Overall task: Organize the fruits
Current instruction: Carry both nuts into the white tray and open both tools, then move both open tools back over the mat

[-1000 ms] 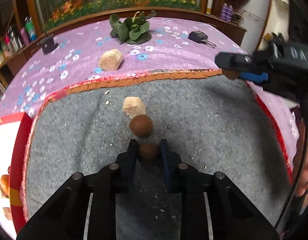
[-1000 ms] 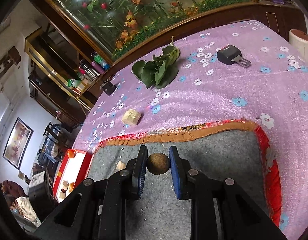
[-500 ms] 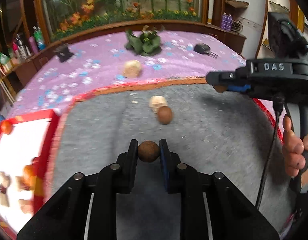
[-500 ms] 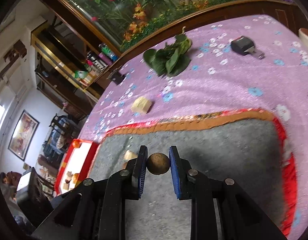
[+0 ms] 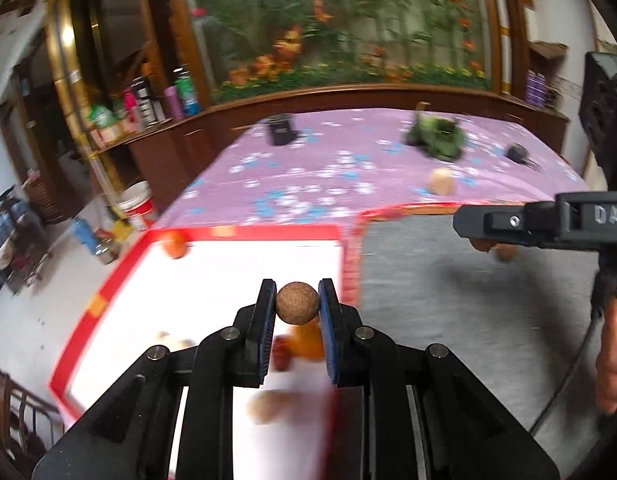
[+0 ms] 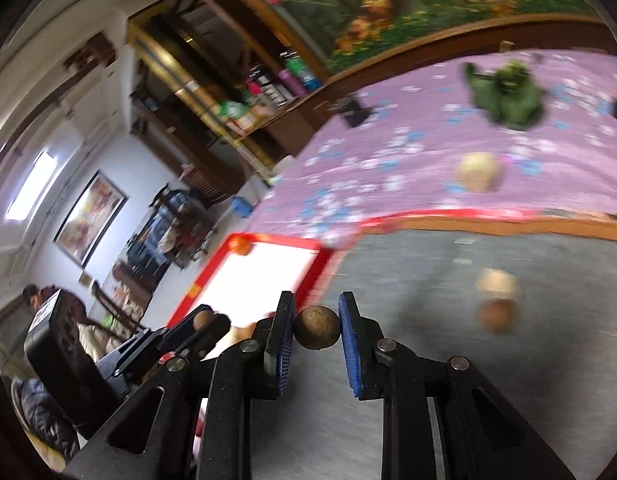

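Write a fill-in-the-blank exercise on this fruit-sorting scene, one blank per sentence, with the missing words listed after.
1. Each hand-held gripper is shut on one round ____ fruit: the left hand-held gripper holds a brown fruit, the right hand-held gripper another brown fruit.
2. The white tray has a ____ rim.
3. The left hand-held gripper carries its fruit above the ____.
4. The beige chunk lies on the ____ mat.

Missing words: brown; red; tray; grey
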A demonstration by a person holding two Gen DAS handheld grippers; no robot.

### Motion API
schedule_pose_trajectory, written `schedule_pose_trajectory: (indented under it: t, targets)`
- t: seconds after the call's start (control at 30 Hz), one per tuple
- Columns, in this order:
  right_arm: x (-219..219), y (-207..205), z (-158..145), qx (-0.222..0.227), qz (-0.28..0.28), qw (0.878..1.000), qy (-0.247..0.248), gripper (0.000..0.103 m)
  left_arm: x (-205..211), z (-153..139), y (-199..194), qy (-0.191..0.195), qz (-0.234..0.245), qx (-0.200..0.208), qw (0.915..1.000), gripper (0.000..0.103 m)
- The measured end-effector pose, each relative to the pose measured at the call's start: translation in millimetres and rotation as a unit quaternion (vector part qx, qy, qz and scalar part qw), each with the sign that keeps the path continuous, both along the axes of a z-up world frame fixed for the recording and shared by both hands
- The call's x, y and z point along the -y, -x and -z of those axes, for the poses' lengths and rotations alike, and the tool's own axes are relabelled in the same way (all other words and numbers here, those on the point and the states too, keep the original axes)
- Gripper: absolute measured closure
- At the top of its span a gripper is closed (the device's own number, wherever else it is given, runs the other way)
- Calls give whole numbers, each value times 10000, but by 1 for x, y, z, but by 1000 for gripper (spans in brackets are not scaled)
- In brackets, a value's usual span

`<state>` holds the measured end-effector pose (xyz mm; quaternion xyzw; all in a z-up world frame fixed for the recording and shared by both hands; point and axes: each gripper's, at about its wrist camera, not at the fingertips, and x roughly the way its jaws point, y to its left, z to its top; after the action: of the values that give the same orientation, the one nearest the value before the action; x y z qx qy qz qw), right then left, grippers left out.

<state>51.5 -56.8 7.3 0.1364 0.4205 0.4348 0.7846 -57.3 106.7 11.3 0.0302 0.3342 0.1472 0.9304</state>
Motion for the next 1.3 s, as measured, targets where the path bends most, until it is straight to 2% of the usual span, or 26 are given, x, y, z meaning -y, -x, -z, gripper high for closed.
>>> schedule_pose_trajectory:
  t: [0.13, 0.33, 0.53, 0.73, 0.8, 0.83, 0.87, 0.93, 1.07, 1.17, 1.3]
  targets:
    - [-53, 19, 3, -7, -354, 9994, -30, 81, -35, 6, 12, 26, -359, 19, 9993, 84]
    - [-104, 40, 21, -115, -658, 9977, 116, 81, -79, 21, 27, 65, -787, -49, 9969, 84]
    - [-128, 47, 40, -307, -761, 9962, 276, 80, -108, 36, 35, 189, -1070, -189, 9939, 84]
    - [-142, 53, 40, -274, -831, 9957, 295, 77, -119, 41, 38, 168, -1241, -255, 9918, 84]
    - [-143, 56, 37, -311, -843, 9957, 220, 71, -122, 40, 39, 183, -1290, -283, 9911, 82]
    - [-141, 57, 34, -305, -848, 9958, 136, 69, -124, 39, 42, 196, -1311, -270, 9908, 71]
    - [-139, 58, 30, -253, -831, 9962, 91, 69, -124, 37, 43, 205, -1350, -242, 9903, 51]
    - [-130, 58, 22, -104, -727, 9973, 97, 67, -122, 31, 46, 148, -1437, -110, 9895, 28]
    - [-93, 48, 9, 218, -371, 9989, 201, 62, -106, 19, 49, -103, -1205, 85, 9926, 27]
    - [-44, 34, 4, 469, 193, 9976, 481, 61, -88, 12, 45, -161, -905, 137, 9957, 27]
    - [26, 14, 12, 737, 1172, 9824, 1254, 60, -61, 10, 36, -178, -481, 106, 9986, 27]
